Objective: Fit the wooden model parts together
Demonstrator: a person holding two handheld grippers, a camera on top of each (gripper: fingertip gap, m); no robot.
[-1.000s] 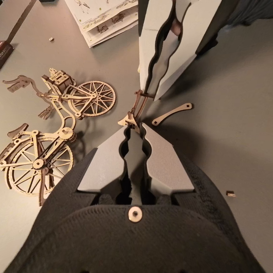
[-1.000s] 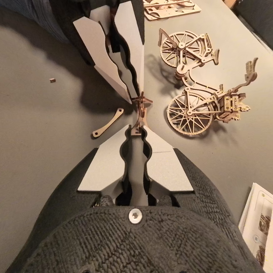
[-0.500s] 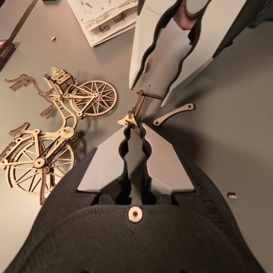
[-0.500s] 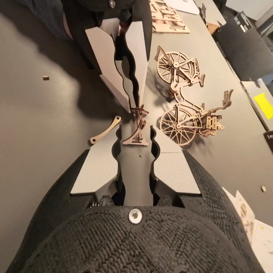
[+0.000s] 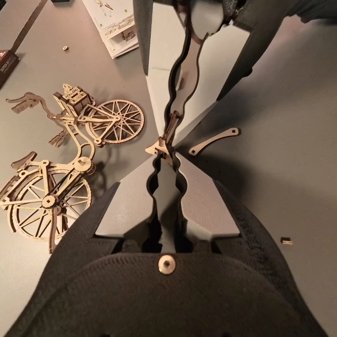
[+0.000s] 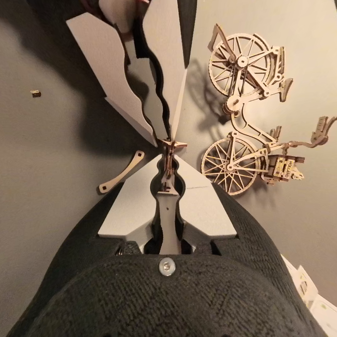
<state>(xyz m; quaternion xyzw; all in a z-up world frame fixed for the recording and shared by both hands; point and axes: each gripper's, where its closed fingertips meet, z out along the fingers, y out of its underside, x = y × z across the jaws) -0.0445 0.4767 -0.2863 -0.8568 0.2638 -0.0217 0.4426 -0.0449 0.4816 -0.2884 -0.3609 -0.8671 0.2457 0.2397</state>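
A small thin wooden sub-assembly (image 5: 155, 148) is held between both grippers just above the grey table. My left gripper (image 5: 165, 157) is shut on its near end with the pale triangular piece. My right gripper (image 6: 168, 156) is shut on the other end of the sub-assembly (image 6: 166, 184), which reaches deep between its fingers. The two grippers meet tip to tip. The right gripper (image 5: 169, 133) comes down from the top in the left wrist view, and the left gripper (image 6: 164, 141) does the same in the right wrist view. A wooden bicycle model (image 5: 73, 145) lies flat beside them and shows in the right wrist view too (image 6: 255, 127).
A loose curved wooden strip (image 5: 213, 141) (image 6: 122, 173) lies on the table close to the gripper tips. A tiny wooden block (image 5: 286, 241) (image 6: 35, 93) lies farther off. An instruction booklet (image 5: 116, 27), a small nut (image 5: 65, 48) and a dark box (image 5: 7, 67) are at the far side. Left and right tips are no more than a few centimetres apart. Both grippers' tips are roughly 12 centimetres from the tiny wooden block (image 6: 35, 93).
The right gripper was shut on the sub-assembly's end, opened and backed off half a second ago, and is now shut on it again farther along. The left gripper kept its hold.
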